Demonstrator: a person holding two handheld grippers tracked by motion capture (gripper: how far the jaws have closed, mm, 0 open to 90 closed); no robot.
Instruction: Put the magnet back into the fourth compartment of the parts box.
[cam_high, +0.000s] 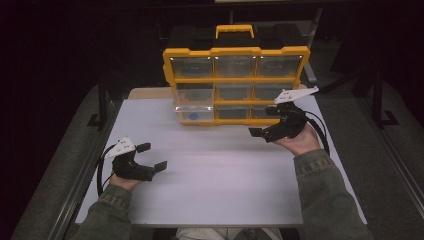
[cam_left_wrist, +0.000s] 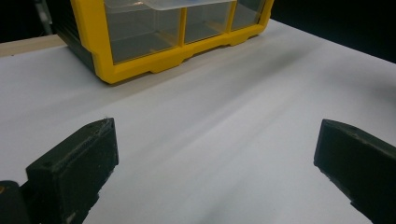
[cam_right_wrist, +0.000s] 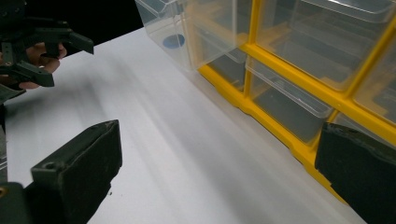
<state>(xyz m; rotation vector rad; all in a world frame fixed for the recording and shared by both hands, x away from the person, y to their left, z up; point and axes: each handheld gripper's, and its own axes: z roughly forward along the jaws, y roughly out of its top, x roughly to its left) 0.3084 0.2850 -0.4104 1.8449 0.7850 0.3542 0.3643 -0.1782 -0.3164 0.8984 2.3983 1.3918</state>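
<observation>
Both grippers hovering released near the yellow organizer.

The organizer (cam_high: 235, 85) is standing at the table's (cam_high: 215, 190) far edge, its lower-left drawer (cam_high: 194, 113) sticking out. The right gripper (cam_high: 262, 121) is gaping just beside it; the left gripper (cam_high: 151, 157) is gaping near-left, well apart.

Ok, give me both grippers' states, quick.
Left gripper: open, holding nothing, over the white table.
Right gripper: open, holding nothing, beside the yellow drawer organizer.
</observation>
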